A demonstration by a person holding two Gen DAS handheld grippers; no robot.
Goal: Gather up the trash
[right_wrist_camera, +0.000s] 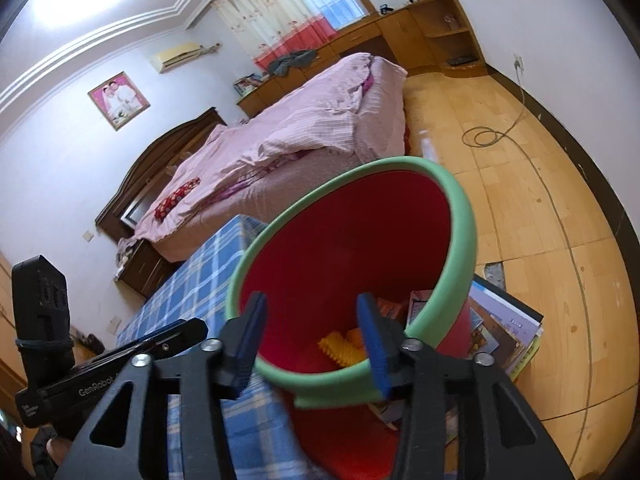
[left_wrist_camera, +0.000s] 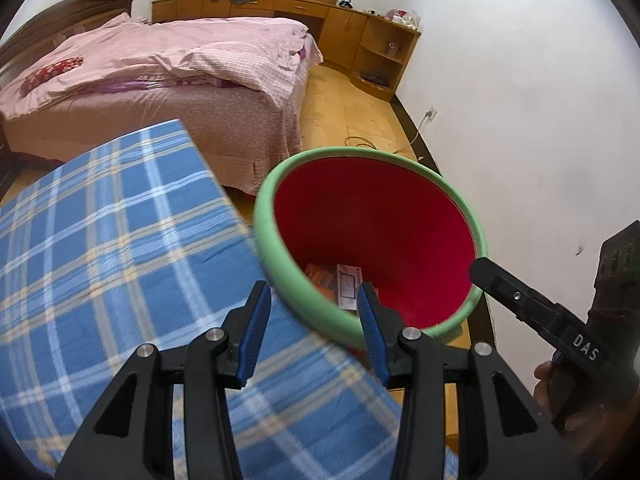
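A red bin with a green rim (left_wrist_camera: 276, 264) stands beside a surface under blue plaid cloth (left_wrist_camera: 100, 260). At its bottom lie an orange packet (left_wrist_camera: 320, 276) and a printed carton (left_wrist_camera: 349, 286). My left gripper (left_wrist_camera: 314, 294) hovers open over the bin's near rim, its blue pads touching nothing. In the right wrist view the same bin rim (right_wrist_camera: 460, 248) fills the middle, and a yellow ridged piece (right_wrist_camera: 340, 350) shows inside. My right gripper (right_wrist_camera: 312, 304) is open above the near rim, with nothing gripped.
A bed with a pink cover (left_wrist_camera: 180, 64) lies beyond the plaid cloth (right_wrist_camera: 192, 280). A stack of books (right_wrist_camera: 508, 328) sits on the wooden floor against the bin. A coiled cable (right_wrist_camera: 484, 136) trails to a wall socket. Wooden cabinets (left_wrist_camera: 360, 32) line the far wall.
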